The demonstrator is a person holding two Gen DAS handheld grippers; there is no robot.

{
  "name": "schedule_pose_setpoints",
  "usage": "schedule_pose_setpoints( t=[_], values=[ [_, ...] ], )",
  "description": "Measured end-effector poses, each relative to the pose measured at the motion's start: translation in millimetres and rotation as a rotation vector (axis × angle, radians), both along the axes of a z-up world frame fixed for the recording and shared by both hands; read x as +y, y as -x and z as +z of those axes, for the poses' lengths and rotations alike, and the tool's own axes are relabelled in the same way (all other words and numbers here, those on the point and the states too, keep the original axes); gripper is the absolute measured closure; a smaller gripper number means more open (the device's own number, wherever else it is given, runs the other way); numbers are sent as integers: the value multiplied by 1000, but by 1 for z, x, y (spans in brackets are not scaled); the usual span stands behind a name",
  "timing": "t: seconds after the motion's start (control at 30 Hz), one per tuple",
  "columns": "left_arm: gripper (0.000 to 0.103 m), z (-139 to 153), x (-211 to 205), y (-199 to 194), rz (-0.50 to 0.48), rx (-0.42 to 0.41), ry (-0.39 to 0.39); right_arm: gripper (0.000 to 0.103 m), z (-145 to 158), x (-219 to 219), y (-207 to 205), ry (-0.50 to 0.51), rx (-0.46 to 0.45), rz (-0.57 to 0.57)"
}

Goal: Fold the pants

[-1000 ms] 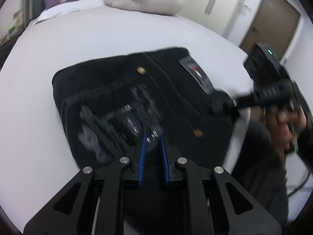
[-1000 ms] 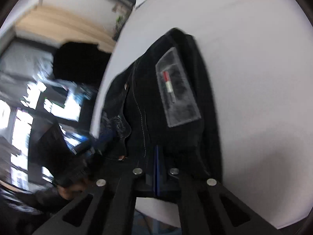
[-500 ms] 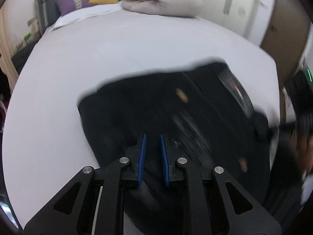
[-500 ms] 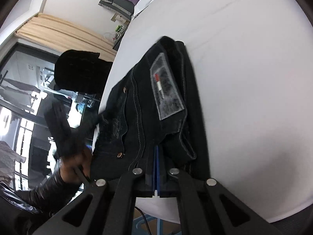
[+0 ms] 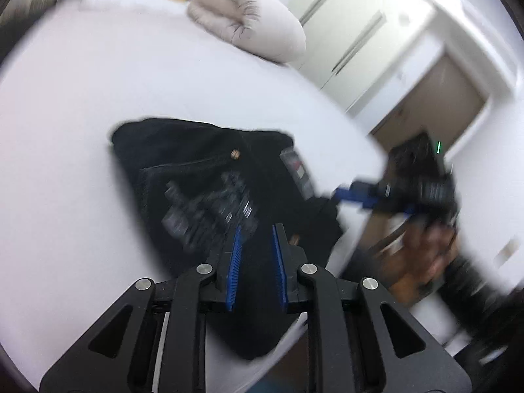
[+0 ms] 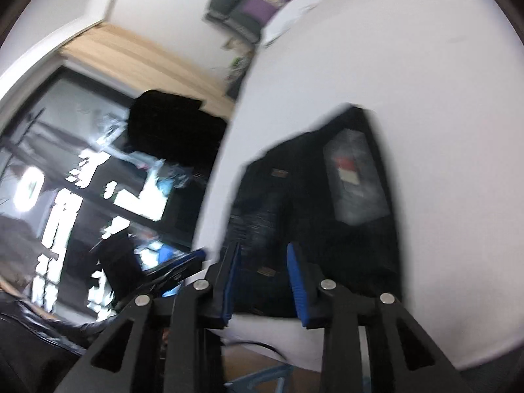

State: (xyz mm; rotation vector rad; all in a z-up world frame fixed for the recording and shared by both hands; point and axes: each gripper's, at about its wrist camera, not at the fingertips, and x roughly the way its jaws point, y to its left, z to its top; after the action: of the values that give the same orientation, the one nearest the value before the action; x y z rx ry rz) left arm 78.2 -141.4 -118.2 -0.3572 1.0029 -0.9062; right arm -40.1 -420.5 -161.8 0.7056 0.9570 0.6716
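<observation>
Ribbed blue fingers (image 6: 296,278) over folded black denim pants (image 6: 327,229)

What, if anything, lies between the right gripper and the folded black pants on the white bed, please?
Nothing visible does. The right gripper hangs just above the near edge of the pants, its jaws having just opened with nothing gripped. Only bare bed surrounds the pants; the left gripper is off to the side.

The right gripper (image 6: 263,255), previously clamped on the folded black denim pants (image 6: 327,229), has just opened its jaws, releasing them.
</observation>
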Motion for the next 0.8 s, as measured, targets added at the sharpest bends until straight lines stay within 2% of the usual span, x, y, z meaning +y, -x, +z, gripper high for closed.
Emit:
schedule_pose_setpoints(
  t=[0.1, 0.13, 0.2, 0.27, 0.3, 0.33, 0.37, 0.43, 0.5, 0.53, 0.57, 0.6, 0.63, 0.67, 0.73, 0.77, 0.8],
  values=[
    [85, -17, -10, -47, -47, 156, 151, 69, 3, 24, -36, -2, 5, 114],
    [85, -28, -15, -58, -79, 214, 197, 64, -1, 26, -46, -3, 12, 138],
    [85, -52, -20, -72, -88, 284, 204, 61, -25, 18, -71, 2, 88, 122],
    [85, -60, -25, -70, -138, 281, 200, 61, -57, -1, -86, -15, 193, 87],
    [86, -64, -27, -67, -164, 268, 184, 72, -66, -8, -89, -14, 212, 78],
    [86, -68, -30, -67, -175, 262, 180, 96, -73, -15, -91, -16, 224, 70],
    [86, -69, -29, -67, -177, 264, 186, 103, -82, -29, -87, -26, 242, 42],
    [86, -69, -24, -68, -165, 278, 208, 103, -86, -48, -79, -78, 233, 17],
    [85, -62, -3, -59, -113, 282, 194, 103, -82, -72, -66, -92, 210, -20],
    [85, -60, 9, -54, -87, 288, 197, 98, -78, -85, -59, -65, 198, -50],
    [85, -56, 25, -47, -61, 291, 212, 85, -73, -99, -52, -29, 192, -87],
    [85, -55, 43, -42, -15, 296, 238, 59, -69, -107, -49, -29, 188, -110],
    [84, -59, 50, -41, 26, 306, 255, 51, -66, -114, -45, -52, 178, -122],
    [69, -60, 56, -41, 54, 312, 261, 47, -59, -119, -45, -51, 164, -124],
    [34, -64, 56, -43, 108, 314, 263, 27, -54, -114, -53, -24, 158, -114],
    [30, -63, 50, -45, 107, 300, 272, 25, -55, -109, -60, -23, 165, -97],
    [29, -62, 39, -48, 90, 291, 246, 24, -57, -101, -69, -6, 177, -74]
  ],
)
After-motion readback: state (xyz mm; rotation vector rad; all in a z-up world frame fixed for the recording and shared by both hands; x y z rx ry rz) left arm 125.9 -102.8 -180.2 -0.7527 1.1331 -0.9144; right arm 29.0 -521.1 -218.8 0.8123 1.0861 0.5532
